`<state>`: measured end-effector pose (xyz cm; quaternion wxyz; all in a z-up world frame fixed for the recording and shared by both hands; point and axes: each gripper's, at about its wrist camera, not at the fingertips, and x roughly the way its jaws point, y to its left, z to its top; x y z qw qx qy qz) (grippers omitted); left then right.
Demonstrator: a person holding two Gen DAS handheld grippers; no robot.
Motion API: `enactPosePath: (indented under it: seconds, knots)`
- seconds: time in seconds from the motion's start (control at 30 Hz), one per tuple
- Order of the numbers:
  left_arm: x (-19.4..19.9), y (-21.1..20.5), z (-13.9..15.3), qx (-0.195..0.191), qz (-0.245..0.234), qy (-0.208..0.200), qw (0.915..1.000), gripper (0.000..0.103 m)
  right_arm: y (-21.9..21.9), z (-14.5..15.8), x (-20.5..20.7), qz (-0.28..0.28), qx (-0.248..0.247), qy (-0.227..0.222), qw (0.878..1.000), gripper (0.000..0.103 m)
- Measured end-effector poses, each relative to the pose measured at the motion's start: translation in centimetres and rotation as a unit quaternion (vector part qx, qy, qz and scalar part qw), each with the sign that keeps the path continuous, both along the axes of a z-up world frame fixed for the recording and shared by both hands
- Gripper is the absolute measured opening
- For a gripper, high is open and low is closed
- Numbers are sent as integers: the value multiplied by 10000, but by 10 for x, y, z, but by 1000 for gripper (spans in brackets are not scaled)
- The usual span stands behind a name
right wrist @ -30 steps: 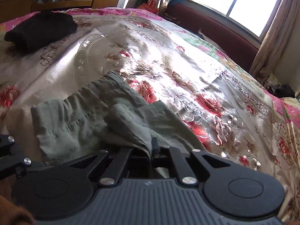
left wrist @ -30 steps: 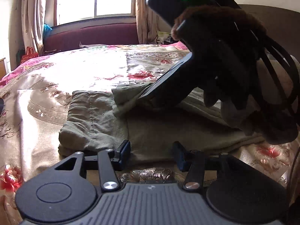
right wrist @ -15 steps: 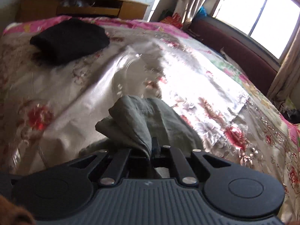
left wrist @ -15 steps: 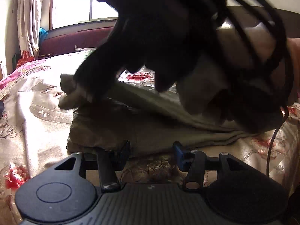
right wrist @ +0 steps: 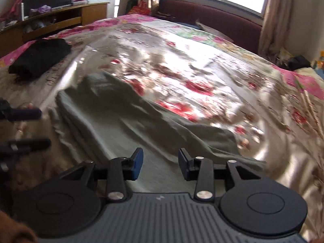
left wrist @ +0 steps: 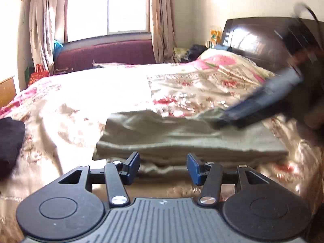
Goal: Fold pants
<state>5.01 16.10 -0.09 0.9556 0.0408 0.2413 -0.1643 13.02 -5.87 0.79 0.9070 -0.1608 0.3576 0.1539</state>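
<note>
The left gripper (left wrist: 163,165) sits low and level over the floral bedspread (left wrist: 105,93), its two blue-padded fingers spread wide and gripping nothing, the tips just short of the near edge of the pants (left wrist: 182,139). The right gripper (right wrist: 160,164) is tilted down over the same garment, its two fingers likewise parted and released — cloth shows between the pads, but they do not pinch it. In the left wrist view the right gripper appears as a dark, blurred shape coming in from the right, its front end low over the far right part of the pants; whether it touches the fabric cannot be told through the blur. There is one pair of olive-green pants, lying near the front of the bed as a flat stack of folded layers, the layered edges showing along the near side. In the right wrist view the pants (right wrist: 121,125) stretch away to the left with a rumpled top layer. One dark folded garment (right wrist: 40,56) lies well apart on the bedspread, toward the wooden cabinet (right wrist: 56,20) — a single window (left wrist: 109,8) with curtains stands behind a maroon bench (left wrist: 103,52).
</note>
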Motion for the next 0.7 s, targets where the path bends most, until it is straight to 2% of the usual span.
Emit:
enactPosePath:
  seconds: [0.07, 0.17, 0.37, 0.43, 0.57, 0.63, 0.7]
  knots:
    - [9, -11, 0, 224, -35, -45, 9997, 64, -33, -11, -13, -462, -346, 54, 9983, 40]
    - [14, -33, -5, 626, -129, -92, 9979, 64, -65, -19, -36, -652, -240, 185, 9974, 40]
    - [8, -51, -6, 820, -321, 165, 9960, 64, -70, -34, -76, -86, -954, -183, 9952, 40]
    - [5, -57, -4, 847, -400, 255, 9953, 64, -72, -38, -83, 83, -940, -165, 9954, 40]
    - [5, -77, 0, 1106, -566, 171, 9921, 64, -70, -51, -91, 186, -974, -214, 9948, 39]
    - [4, -84, 3, 1173, -657, 136, 9908, 64, -66, -58, -92, 59, -1186, -400, 9921, 39]
    - [2, -89, 5, 1220, -729, 144, 9897, 65, -67, -60, -88, -150, -1044, -433, 9935, 38]
